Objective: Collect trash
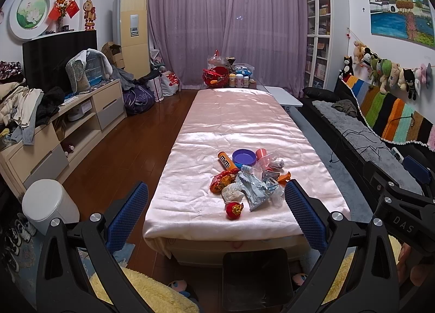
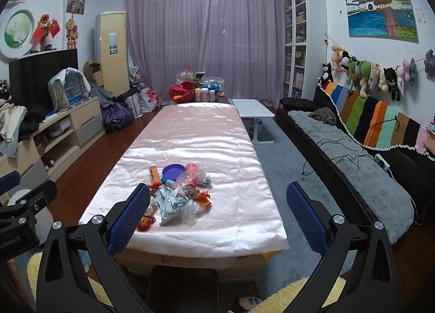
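Note:
A pile of trash lies on the long table under a pink cloth (image 1: pixel 236 128): an orange m&m's tube (image 1: pixel 226 161), a purple lid (image 1: pixel 244 157), a crumpled silver foil bag (image 1: pixel 254 189), a red-orange wrapper (image 1: pixel 221 181), a white crumpled paper (image 1: pixel 232 192) and a small red ornament (image 1: pixel 234 210). The same pile shows in the right wrist view, with the foil bag (image 2: pixel 170 204) and purple lid (image 2: pixel 173 171). My left gripper (image 1: pixel 216 215) is open and empty, short of the table's near end. My right gripper (image 2: pixel 217 217) is open and empty, to the right of the pile.
A white lidded bin (image 1: pixel 49 205) stands on the wooden floor left of the table. A TV cabinet (image 1: pixel 78 114) lines the left wall. A black sofa (image 2: pixel 361 155) with a grey throw runs along the right. Jars and a red basket (image 1: pixel 216 76) crowd the table's far end.

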`<state>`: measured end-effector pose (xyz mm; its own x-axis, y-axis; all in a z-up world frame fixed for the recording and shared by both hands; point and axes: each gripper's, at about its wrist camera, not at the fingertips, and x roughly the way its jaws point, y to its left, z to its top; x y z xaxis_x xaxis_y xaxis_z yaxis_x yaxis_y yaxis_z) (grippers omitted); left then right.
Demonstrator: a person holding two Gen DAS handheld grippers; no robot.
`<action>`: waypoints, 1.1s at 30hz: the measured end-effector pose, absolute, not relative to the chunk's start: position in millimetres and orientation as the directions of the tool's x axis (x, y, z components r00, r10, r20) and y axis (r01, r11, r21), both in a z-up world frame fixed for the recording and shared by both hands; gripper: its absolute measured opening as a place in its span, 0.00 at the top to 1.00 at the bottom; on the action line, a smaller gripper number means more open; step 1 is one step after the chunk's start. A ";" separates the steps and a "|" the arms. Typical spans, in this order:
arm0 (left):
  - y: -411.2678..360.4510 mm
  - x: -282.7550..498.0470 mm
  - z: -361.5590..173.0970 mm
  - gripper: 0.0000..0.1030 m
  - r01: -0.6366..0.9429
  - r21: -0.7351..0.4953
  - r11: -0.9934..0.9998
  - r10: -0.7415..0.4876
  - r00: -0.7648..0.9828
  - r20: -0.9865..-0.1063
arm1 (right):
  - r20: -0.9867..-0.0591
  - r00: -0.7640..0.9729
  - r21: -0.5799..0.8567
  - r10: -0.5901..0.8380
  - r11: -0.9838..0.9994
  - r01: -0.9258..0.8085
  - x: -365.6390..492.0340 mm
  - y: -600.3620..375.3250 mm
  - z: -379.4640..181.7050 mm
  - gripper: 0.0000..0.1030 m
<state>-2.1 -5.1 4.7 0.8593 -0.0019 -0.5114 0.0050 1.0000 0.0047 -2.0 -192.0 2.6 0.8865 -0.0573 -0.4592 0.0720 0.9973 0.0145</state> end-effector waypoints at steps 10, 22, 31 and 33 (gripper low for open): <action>-5.1 -2.1 4.5 0.08 0.005 0.005 1.000 -0.001 0.859 -0.512 | -0.460 0.886 0.016 -0.058 0.997 0.073 -1.5 -193.3 2.7 0.03; -5.1 30.3 -19.0 0.08 -0.010 0.003 1.000 0.010 0.826 -0.563 | -0.516 0.852 0.027 -0.093 0.992 0.124 28.7 -217.2 -20.0 0.03; 5.5 67.6 -61.3 0.08 0.006 -0.020 1.000 -0.017 0.768 -0.640 | -0.598 0.801 0.044 -0.031 0.996 0.071 62.6 -211.2 -59.7 0.03; 6.2 73.6 -69.2 0.08 0.021 -0.040 0.999 -0.042 0.756 -0.653 | -0.625 0.780 0.052 -0.019 0.996 0.066 72.4 -210.0 -71.2 0.03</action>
